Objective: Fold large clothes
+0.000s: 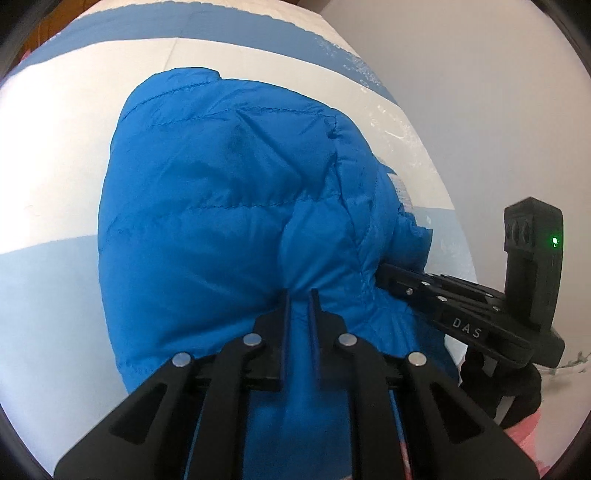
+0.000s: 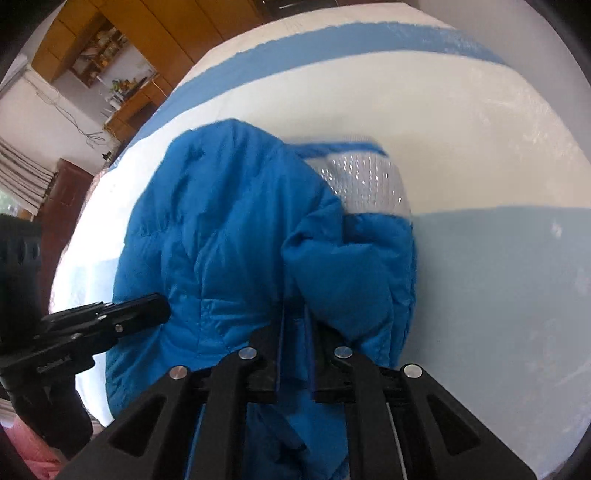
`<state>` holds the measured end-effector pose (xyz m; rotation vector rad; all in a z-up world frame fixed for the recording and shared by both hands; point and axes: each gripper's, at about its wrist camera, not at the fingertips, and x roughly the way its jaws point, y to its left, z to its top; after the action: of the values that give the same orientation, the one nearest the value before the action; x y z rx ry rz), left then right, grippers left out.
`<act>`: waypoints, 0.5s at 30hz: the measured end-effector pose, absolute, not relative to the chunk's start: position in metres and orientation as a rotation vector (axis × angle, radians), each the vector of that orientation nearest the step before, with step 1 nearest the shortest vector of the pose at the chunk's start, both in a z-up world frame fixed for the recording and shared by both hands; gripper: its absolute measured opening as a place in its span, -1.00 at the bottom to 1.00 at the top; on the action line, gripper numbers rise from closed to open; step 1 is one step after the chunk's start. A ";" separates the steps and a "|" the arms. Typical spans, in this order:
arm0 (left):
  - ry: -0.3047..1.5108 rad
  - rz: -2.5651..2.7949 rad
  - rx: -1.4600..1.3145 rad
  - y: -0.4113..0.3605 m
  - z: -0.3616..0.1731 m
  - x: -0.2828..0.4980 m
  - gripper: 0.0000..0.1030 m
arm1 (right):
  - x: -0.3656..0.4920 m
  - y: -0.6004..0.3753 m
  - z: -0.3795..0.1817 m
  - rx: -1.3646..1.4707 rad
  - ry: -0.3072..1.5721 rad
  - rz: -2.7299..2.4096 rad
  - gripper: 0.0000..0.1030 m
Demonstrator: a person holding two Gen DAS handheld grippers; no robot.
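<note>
While the blue jacket [image 1: 229,229] lies bunched on a surface covered with a white and blue striped sheet [image 1: 55,155], both tongs grip its near edge. The left tongs [image 1: 299,299] are clamped on a pinch of the quilted fabric, their fingers close together with cloth between them. The right tongs [image 2: 294,314] are likewise clamped on a fold of the jacket [image 2: 221,229], just beside the left pair. In the right wrist view, a silvery white lining [image 2: 365,184] shows at the jacket's far side. A wooden cabinet [image 2: 122,33] stands beyond the sheet [image 2: 480,277] in the background.
</note>
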<state>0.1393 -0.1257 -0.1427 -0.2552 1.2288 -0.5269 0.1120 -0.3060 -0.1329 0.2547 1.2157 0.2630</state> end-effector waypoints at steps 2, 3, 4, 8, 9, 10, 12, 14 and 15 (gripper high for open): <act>1.219 -0.518 -0.249 -0.124 -0.145 0.136 -0.80 | 0.113 -0.305 -0.134 0.256 1.223 0.261 -0.84; 1.218 -0.515 -0.244 -0.124 -0.145 0.134 -0.80 | 0.114 -0.307 -0.133 0.263 1.229 0.264 -0.84; 1.217 -0.512 -0.238 -0.123 -0.142 0.134 -0.80 | 0.113 -0.308 -0.131 0.276 1.230 0.267 -0.84; 1.189 -0.484 -0.175 -0.138 -0.127 0.138 -0.68 | 0.109 -0.309 -0.114 0.310 1.195 0.289 -0.72; 1.166 -0.470 -0.148 -0.136 -0.120 0.134 -0.58 | 0.106 -0.309 -0.108 0.306 1.180 0.295 -0.57; 1.150 -0.463 -0.133 -0.134 -0.115 0.131 -0.33 | 0.101 -0.309 -0.101 0.301 1.158 0.303 -0.48; 1.117 -0.442 -0.099 -0.130 -0.105 0.127 -0.09 | 0.091 -0.313 -0.090 0.295 1.122 0.309 -0.28; 1.089 -0.426 -0.052 -0.120 -0.096 0.120 -0.01 | 0.083 -0.320 -0.080 0.304 1.090 0.310 -0.15; 1.087 -0.428 -0.052 -0.116 -0.093 0.119 0.02 | 0.080 -0.324 -0.078 0.312 1.083 0.309 -0.01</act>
<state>0.1191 -0.1157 -0.0933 -0.0520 1.0874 -0.4283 0.0801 -0.3244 -0.0778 0.3123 1.0831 0.3091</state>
